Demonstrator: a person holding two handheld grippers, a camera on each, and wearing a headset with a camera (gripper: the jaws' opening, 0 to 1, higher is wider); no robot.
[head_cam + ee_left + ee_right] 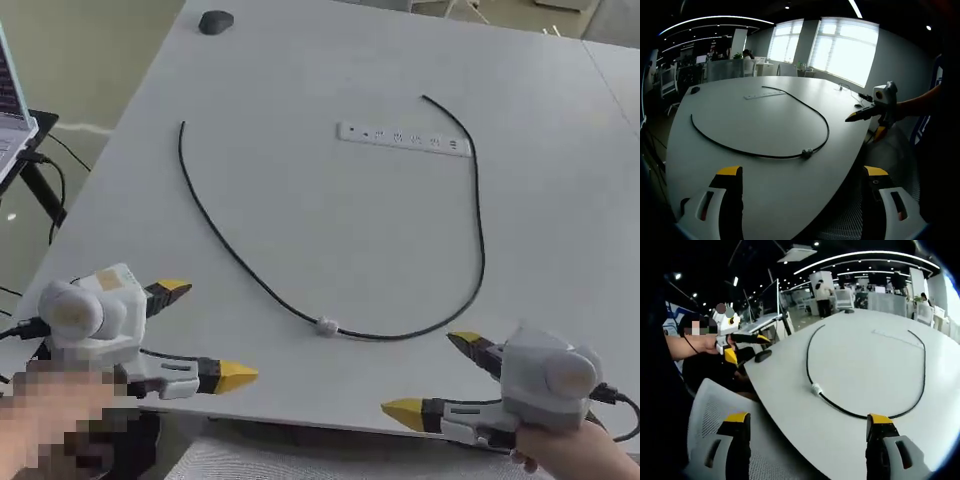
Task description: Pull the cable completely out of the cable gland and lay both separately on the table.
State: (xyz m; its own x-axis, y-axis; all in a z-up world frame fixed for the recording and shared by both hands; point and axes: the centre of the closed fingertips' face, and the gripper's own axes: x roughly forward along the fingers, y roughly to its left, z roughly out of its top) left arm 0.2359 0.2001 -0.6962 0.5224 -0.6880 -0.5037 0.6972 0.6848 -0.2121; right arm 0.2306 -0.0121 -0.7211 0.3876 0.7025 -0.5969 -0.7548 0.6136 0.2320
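A long black cable [240, 262] lies in a wide loop on the white table [330, 210]. A small white cable gland [326, 326] sits threaded on it at the near bottom of the loop. The gland [807, 152] lies ahead of my left gripper [802, 177], and the gland [816, 388] is also ahead of my right gripper [809, 425]. My left gripper [205, 330] hovers open at the table's near left edge. My right gripper [435, 375] hovers open at the near right edge. Neither touches the cable.
A white power strip [403, 139] lies inside the loop at the far side. A dark mouse [215, 21] rests near the far left edge. A laptop [12, 110] stands on a stand left of the table. A mesh chair [715, 415] is below the near edge.
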